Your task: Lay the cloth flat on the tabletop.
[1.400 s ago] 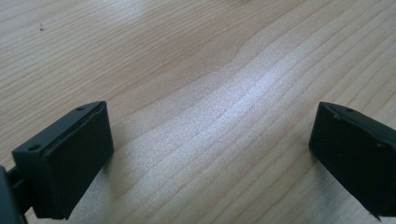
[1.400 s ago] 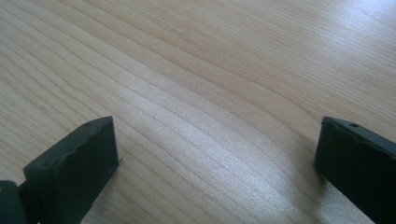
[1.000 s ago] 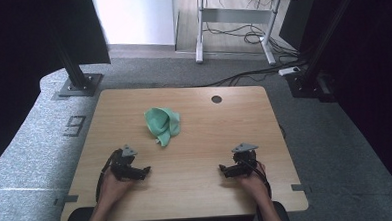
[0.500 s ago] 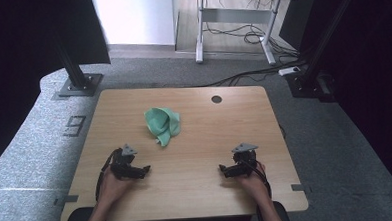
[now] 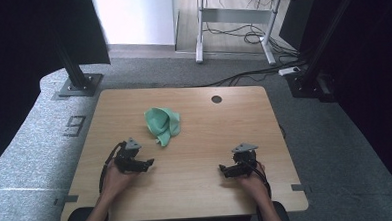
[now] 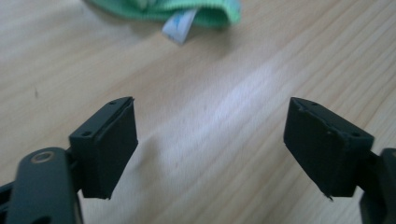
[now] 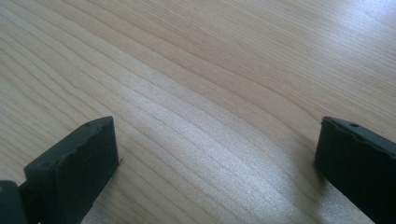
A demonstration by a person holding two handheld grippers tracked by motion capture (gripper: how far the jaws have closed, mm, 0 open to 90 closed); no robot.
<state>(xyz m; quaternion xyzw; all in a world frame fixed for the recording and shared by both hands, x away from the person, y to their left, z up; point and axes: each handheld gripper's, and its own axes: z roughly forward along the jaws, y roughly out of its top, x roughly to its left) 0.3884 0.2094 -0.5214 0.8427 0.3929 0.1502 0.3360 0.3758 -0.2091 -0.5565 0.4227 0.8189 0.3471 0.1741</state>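
The cloth [image 5: 163, 124] is a green, crumpled heap, folded over itself with a narrower tail trailing toward the desk's near edge. It lies on the desk [image 5: 197, 185] left of the middle, nearer the far edge than the near one, well apart from the round hole [image 5: 216, 99] by the far edge.

From the high view, the left gripper [image 5: 145, 164] sits near the near left corner, just short of the cloth's tail and not touching it. Its jaws have just been closing but stand well apart, with nothing between them but bare wood. The right gripper [image 5: 223, 169] is near the near right corner, jaws wide and empty, far from the cloth.

The left gripper view adds what the high view cannot: a small white label [image 6: 180, 21] hanging from the cloth's [image 6: 187, 9] hem, at the top of that view beyond the jaws. The right gripper view gives plain wood grain [image 7: 210, 93] between its jaws
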